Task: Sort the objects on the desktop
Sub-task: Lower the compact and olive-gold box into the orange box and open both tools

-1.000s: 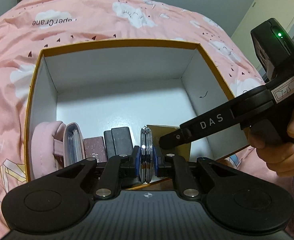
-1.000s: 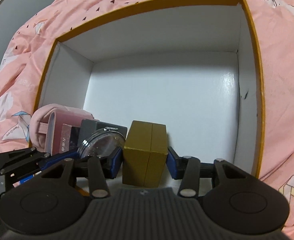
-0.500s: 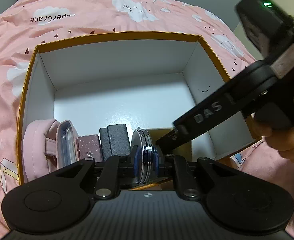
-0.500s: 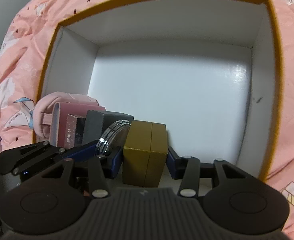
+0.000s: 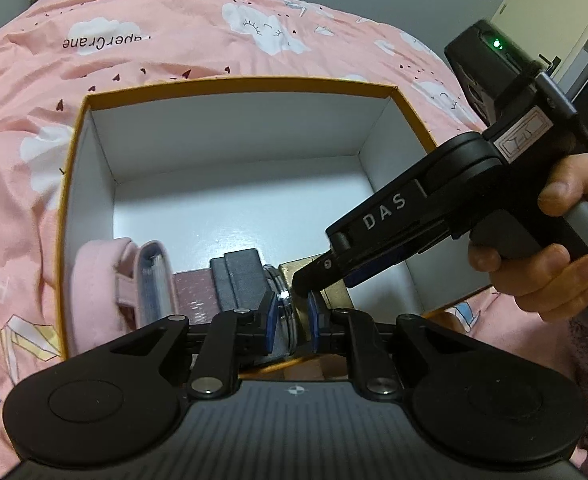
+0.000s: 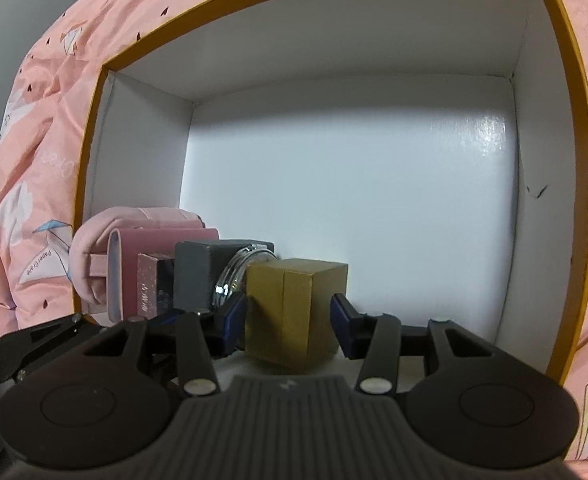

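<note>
large white box (image 6: 374, 184) with orange rim sits on a pink bedspread (image 5: 174, 36); its floor is mostly bare, and the items are packed in a row along the near wall at about 7 o'clock in the right wrist view.

row, left to right: pink pouch (image 6: 94, 248), pink case (image 6: 134, 256), glittery small box (image 6: 146, 284), grey box (image 6: 198, 272), round glass tin (image 6: 234, 276) on edge, gold box (image 6: 294, 312).

left gripper (image 5: 290, 316): jaws narrow, blue pads straddling the round glass tin; the left pad looks against it, the right pad seems a hair off. cannot tell if it is truly clamped or just easing off.

right gripper (image 6: 290, 320): jaws about half spread around the gold box. left pad touches its face, right pad stands clear with a visible gap at 3 o'clock. released, or nearly, not squeezing. the person's hand (image 5: 542, 256) holds its handle at 3 o'clock in the left wrist view.

judgement: step in hand is seating the tin and the gold box upright at the row's end. to do it well:
- keep the gold box pressed toward 9 o'clock so the tin stays wedged against the grey box and cannot roll
- free the tin first, gold box second
- lift both straight out, no sideways drag on the row
</note>
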Available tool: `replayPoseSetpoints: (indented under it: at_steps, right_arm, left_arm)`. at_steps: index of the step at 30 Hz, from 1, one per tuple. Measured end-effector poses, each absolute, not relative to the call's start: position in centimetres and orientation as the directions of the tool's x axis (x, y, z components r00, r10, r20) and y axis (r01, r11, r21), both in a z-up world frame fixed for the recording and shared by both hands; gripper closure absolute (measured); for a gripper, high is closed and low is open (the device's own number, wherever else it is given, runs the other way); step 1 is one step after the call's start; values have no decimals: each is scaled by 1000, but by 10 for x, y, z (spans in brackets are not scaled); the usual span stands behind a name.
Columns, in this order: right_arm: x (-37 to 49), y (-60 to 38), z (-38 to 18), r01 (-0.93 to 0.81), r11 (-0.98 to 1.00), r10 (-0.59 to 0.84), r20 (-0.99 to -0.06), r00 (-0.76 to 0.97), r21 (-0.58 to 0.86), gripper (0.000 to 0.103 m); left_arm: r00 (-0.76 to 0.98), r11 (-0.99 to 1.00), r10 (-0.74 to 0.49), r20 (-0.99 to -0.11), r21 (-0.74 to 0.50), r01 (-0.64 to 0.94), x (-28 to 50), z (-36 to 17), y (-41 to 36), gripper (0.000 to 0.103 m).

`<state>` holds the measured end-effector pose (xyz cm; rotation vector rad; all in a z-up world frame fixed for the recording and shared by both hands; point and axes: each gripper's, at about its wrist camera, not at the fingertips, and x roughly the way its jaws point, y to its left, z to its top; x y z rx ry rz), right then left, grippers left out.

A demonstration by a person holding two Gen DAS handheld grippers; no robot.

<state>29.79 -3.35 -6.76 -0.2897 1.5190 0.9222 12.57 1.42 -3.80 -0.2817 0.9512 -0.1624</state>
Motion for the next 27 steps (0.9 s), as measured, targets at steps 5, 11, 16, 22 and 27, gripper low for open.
replayPoseSetpoints:
  at_steps: [5,11,16,22,27]
  right_arm:
    - [300,-38,-66,-650,651,357,-914,-195,393,53]
    - [298,-46,-68,-645,641,369,-903,-218,417,60]
    - [292,-49,-73,-646,645,364,-907,-210,409,75]
    - [292,-53,-74,-637,646,378,-901,-212,421,78]
    - [292,-54,-74,-642,643,380,-902,-206,418,78]
  left_arm:
    - [609,953,-252,-752,-302,23,104,-24,26,84]
    - [630,953,-232,-741,-302,-5,83,-15,38,83]
    - [624,949,-235,-746,-315,-20,75,-18,42,82]
    - [624,943,-241,-743,-331,-30,69,-18,43,82]
    - [632,948,-244,-735,-318,-5,68,-15,36,82]
